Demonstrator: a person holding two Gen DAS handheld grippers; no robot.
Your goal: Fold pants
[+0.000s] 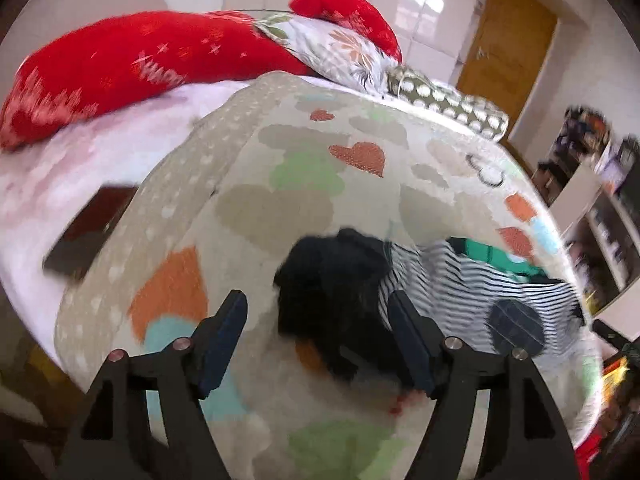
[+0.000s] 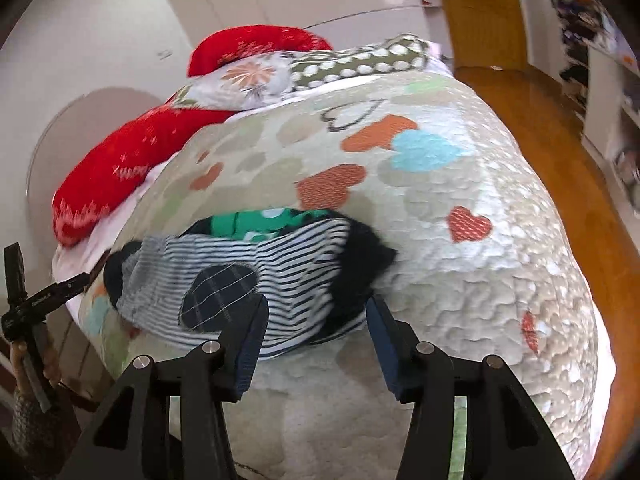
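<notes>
A heap of clothes, the black pants (image 1: 332,280) among them, is seen on the bed's heart-print quilt (image 2: 460,280). The left gripper (image 1: 316,344) and right gripper (image 2: 316,344) are held open just before the heap; neither is clearly nearer.

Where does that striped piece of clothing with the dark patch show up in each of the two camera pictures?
Left wrist view: striped garment lies lower right, beyond the right finger.
Right wrist view: it lies centre left, just ahead of the left finger.
Shared landmark: the red pillow behind it.
</notes>
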